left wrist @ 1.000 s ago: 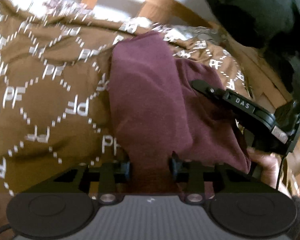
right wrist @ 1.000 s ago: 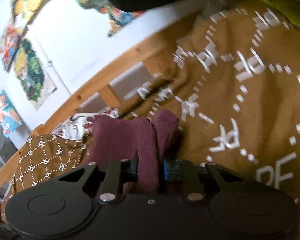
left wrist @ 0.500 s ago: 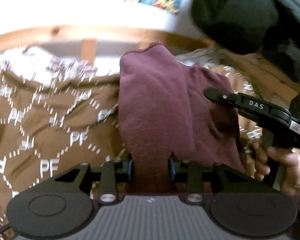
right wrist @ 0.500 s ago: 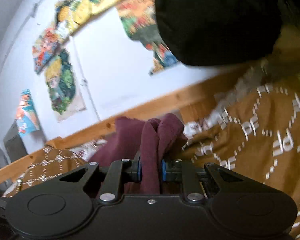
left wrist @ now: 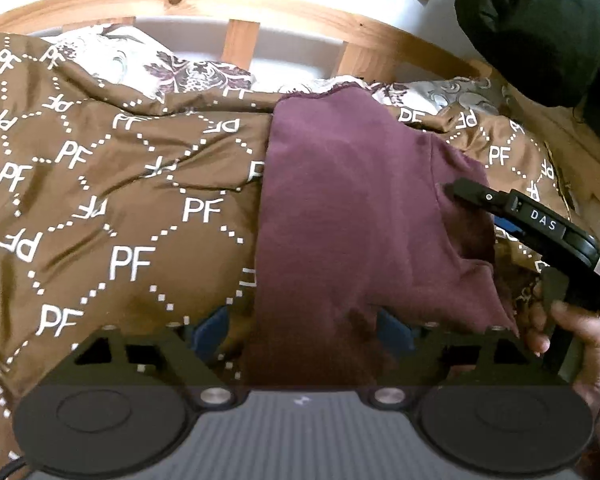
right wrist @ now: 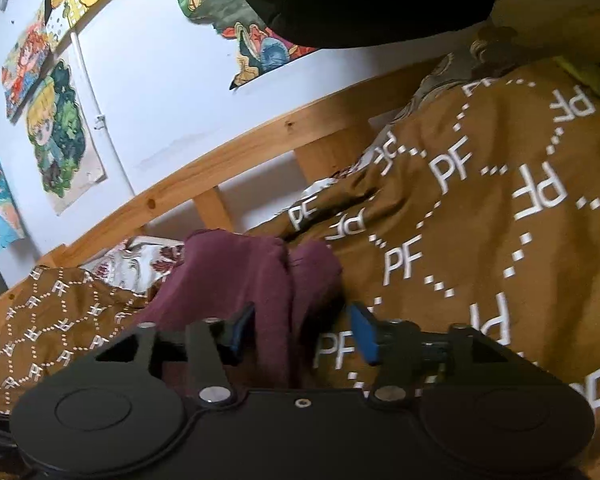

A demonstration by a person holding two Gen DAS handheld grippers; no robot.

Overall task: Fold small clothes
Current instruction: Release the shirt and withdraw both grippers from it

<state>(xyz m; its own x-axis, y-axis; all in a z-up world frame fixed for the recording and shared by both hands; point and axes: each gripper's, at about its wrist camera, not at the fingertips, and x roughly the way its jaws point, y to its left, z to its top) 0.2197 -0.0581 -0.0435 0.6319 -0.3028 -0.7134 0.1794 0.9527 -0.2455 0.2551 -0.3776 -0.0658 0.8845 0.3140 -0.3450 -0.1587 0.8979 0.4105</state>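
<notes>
A maroon garment (left wrist: 348, 216) lies folded lengthwise on the brown "PF" bedspread (left wrist: 120, 208), its far end near the headboard. My left gripper (left wrist: 304, 330) is at its near end, jaws opening; the blue pads stand wide on either side of the cloth without pressing it. In the right wrist view the maroon garment (right wrist: 260, 276) bunches between the fingers of my right gripper (right wrist: 300, 332), whose jaws are also opening, pads off the fabric. The right gripper (left wrist: 540, 228), held by a hand (left wrist: 568, 332), shows at the garment's right edge in the left wrist view.
A wooden bed frame (left wrist: 240, 40) runs along the far side below a white wall with colourful posters (right wrist: 56, 132). A patterned white pillow (left wrist: 172, 72) lies by the frame. A dark sleeve or garment (left wrist: 540, 28) hangs at the upper right.
Both grippers were shut on the maroon garment and have let go, their jaws now spread. The garment dropped from being lifted to lying flatter on the bedspread.
</notes>
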